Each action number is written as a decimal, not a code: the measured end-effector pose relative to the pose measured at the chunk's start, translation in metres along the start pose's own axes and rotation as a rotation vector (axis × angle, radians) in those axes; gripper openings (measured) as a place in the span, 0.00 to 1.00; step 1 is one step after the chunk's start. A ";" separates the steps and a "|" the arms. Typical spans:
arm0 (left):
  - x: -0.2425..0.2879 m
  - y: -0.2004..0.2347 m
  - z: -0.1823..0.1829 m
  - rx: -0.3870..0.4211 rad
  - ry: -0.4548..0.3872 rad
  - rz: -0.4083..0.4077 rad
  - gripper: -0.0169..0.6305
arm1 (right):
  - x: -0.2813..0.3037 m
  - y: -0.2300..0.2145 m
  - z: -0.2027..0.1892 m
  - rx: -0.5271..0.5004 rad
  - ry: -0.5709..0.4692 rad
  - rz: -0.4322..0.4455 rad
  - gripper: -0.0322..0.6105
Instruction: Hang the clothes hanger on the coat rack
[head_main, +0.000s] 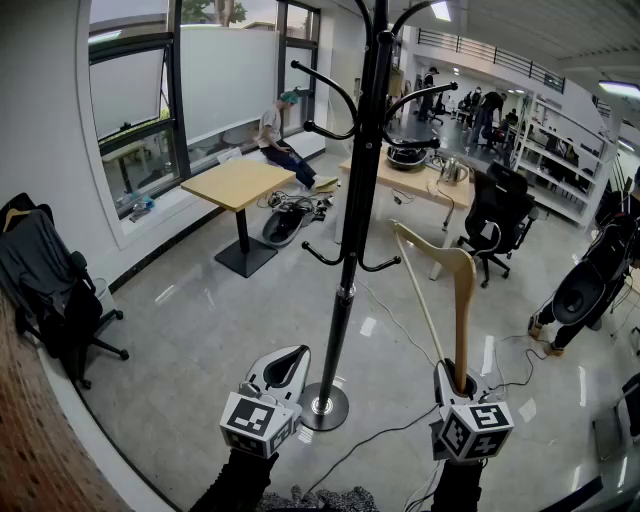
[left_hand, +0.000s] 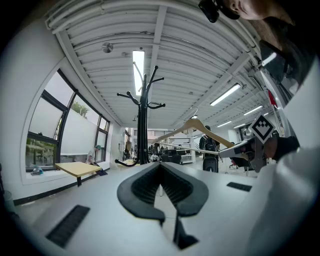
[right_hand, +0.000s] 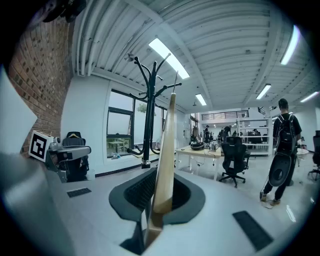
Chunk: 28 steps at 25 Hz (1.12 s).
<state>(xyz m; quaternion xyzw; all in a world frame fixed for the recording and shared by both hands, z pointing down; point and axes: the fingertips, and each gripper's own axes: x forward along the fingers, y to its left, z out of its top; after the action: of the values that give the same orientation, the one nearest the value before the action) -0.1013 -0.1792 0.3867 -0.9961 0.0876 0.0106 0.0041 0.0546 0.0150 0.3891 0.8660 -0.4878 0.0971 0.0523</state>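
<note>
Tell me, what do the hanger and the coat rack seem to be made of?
The hanger looks like pale wood, smooth and perhaps lightly varnished: light tan colour, thick flat arms. The coat rack looks like metal painted glossy black: thin curved hooks and bright highlights along the pole, though plastic parts can't be ruled out.

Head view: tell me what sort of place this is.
Most likely an open-plan office or lab workspace: a wooden table by big windows, a black swivel chair at a cluttered desk, and white storage shelving.
</note>
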 end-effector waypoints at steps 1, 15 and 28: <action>0.005 -0.001 -0.001 -0.001 0.003 0.003 0.04 | 0.004 -0.005 0.001 0.001 -0.001 0.003 0.12; 0.076 0.003 0.007 0.033 0.007 0.189 0.04 | 0.087 -0.084 0.026 -0.030 -0.010 0.144 0.12; 0.086 0.016 0.010 0.055 0.013 0.392 0.04 | 0.154 -0.095 0.038 -0.078 -0.006 0.327 0.12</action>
<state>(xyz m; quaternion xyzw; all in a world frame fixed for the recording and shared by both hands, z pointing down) -0.0200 -0.2096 0.3750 -0.9596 0.2799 0.0022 0.0283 0.2184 -0.0711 0.3861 0.7728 -0.6256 0.0827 0.0681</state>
